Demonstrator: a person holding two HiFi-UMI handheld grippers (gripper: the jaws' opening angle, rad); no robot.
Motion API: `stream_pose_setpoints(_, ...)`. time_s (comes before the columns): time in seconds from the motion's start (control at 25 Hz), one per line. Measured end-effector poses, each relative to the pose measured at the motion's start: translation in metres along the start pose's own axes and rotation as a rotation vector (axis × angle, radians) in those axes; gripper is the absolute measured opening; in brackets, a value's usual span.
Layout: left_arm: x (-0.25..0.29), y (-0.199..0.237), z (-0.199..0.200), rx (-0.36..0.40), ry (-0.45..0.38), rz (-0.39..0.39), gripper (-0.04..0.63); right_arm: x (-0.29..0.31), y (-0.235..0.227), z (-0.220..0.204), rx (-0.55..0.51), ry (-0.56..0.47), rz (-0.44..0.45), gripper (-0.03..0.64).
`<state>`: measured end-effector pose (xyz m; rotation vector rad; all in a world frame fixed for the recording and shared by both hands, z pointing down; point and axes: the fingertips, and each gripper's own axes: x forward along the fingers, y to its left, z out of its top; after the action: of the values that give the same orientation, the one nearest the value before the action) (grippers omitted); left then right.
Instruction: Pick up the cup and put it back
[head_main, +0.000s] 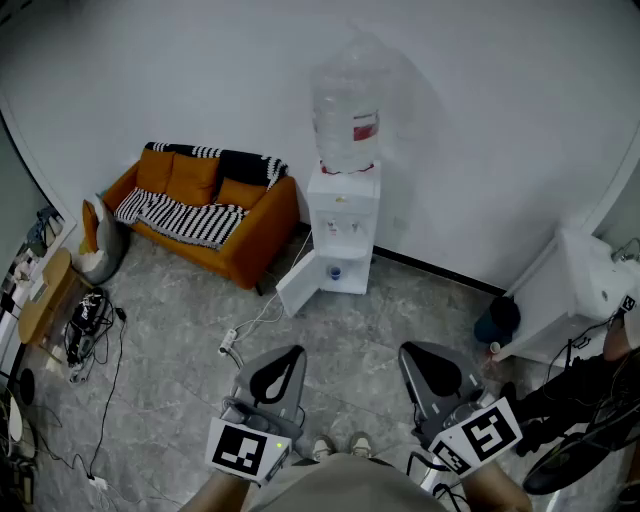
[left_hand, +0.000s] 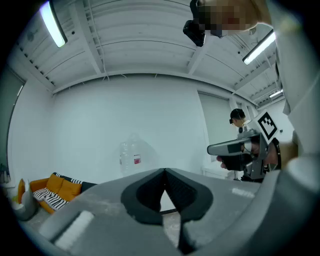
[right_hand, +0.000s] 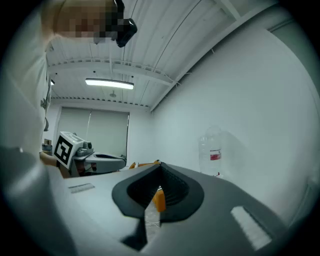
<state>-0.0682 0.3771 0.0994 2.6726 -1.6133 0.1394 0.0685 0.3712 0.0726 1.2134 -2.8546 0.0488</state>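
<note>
The left gripper's (left_hand: 164, 172) jaws are pressed together at the tips, and nothing is caught between them. The right gripper's (right_hand: 160, 167) jaws are likewise closed tip to tip on nothing (the orange glimpsed through the gap below the tips appears to be the sofa (right_hand: 159, 200) far behind). In the head view both are seen low in the frame, side by side and apart, held level: the left gripper (head_main: 290, 358) and the right gripper (head_main: 412, 355) are pointed toward the dispenser (head_main: 342, 225). The cup (head_main: 334, 272), small and blue, is seen in the dispenser's lower compartment, whose door (head_main: 298, 283) is swung open to the left. It is well apart from both grippers. A bottle (head_main: 347, 110) is set upside down on the dispenser, which is backed against the wall (head_main: 200, 70). The sofa is placed to the dispenser's left, and cables (head_main: 110, 400) are strewn over the floor (head_main: 170, 330).
</note>
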Motion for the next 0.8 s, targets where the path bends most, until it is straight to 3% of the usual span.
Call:
stream_pose_setpoints(0.12,-0.005,0.002,0.002,0.047,-0.011,0.0,0.002,-0.001,0.001,-0.002,0.0,0.011,-0.007,0.003)
stream_pose_setpoints(0.28,-0.012,0.002,0.004,0.002,-0.001,0.015,0.002,-0.004,0.006,-0.008,0.007,0.024,-0.013,0.003)
stream_pose_setpoints(0.52,-0.015,0.001,0.003,0.048,-0.019,0.001,0.002,-0.007,0.006,-0.009,0.002,0.028,-0.014,0.003)
stream_pose_setpoints(0.68,-0.015,0.006,0.005,0.032,-0.047,0.075,0.004,-0.009,0.0,-0.011,0.013,0.025,-0.012,0.003)
stream_pose_setpoints(0.76,-0.01,0.004,0.007,0.023,-0.057,0.076,0.136,-0.009,-0.004,-0.013,0.025,0.022,-0.009,0.003)
stream_pose_setpoints(0.8,-0.006,0.001,0.007,0.024,-0.055,0.063,0.152,-0.008,-0.005,-0.013,0.029,0.023,-0.007,0.003)
